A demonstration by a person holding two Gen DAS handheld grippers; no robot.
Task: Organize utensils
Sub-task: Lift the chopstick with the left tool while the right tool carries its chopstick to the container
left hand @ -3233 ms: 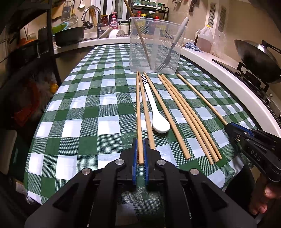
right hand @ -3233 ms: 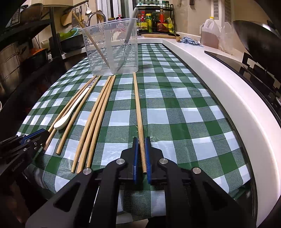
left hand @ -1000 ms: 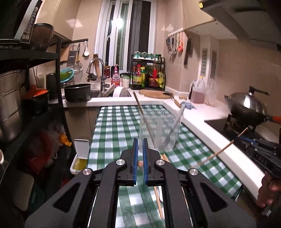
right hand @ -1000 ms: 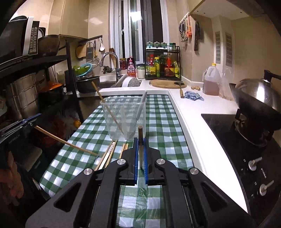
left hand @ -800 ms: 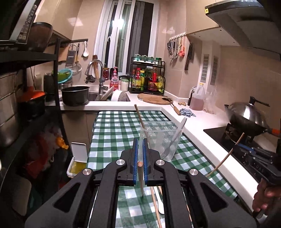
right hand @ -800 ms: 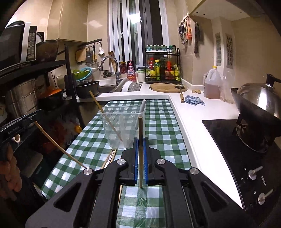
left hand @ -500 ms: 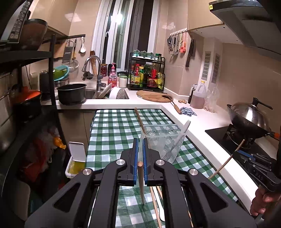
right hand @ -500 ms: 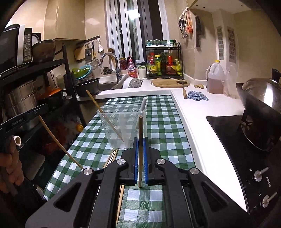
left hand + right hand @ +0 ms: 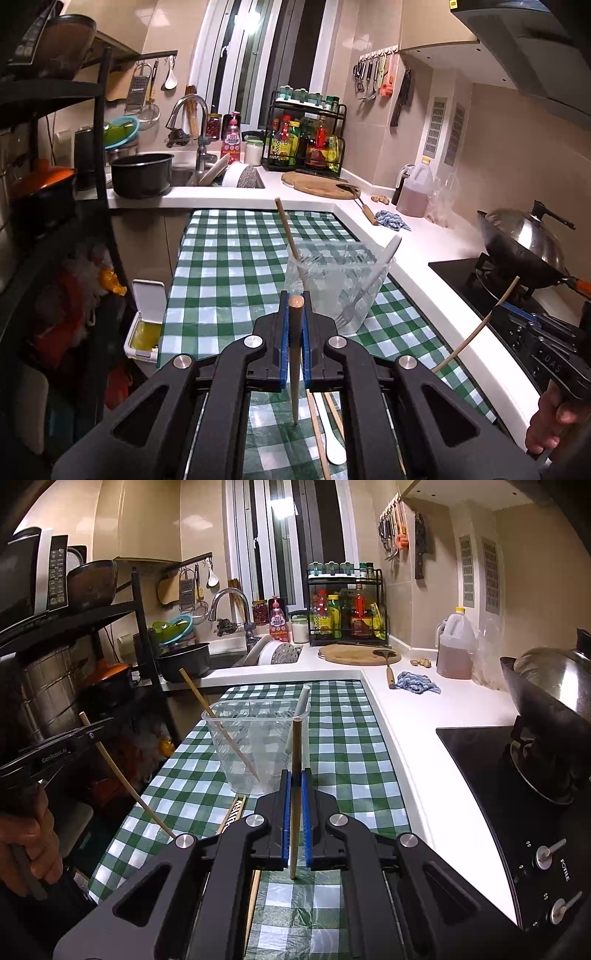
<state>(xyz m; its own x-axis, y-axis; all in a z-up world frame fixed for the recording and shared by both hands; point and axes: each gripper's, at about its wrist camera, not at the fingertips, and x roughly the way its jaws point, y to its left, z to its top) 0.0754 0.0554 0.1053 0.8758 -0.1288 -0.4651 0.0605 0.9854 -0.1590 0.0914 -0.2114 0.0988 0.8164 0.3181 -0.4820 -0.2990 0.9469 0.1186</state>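
My left gripper (image 9: 295,306) is shut on a wooden chopstick (image 9: 294,369) that stands nearly upright above the checked tablecloth (image 9: 229,266). Just ahead and to the right stands the clear plastic container (image 9: 340,280), holding one chopstick (image 9: 286,229) and a white-handled fork (image 9: 388,251). My right gripper (image 9: 294,779) is shut on another chopstick (image 9: 295,746), upright just in front of the container (image 9: 255,746). Each gripper also shows in the other's view, the right gripper (image 9: 546,350) and the left gripper (image 9: 55,753). A white spoon (image 9: 334,446) and more chopsticks lie below.
A wok (image 9: 524,243) sits on the black hob at the right, past the white counter edge (image 9: 417,280). A black shelf rack (image 9: 99,192) stands at the left, with a small white bin (image 9: 146,321) on the floor. The sink (image 9: 184,177) is at the back.
Both grippers have lifted a chopstick off the tablecloth. Over the last second each stick has swung in the jaws to stand nearly upright, and both views have tipped down towards the container.
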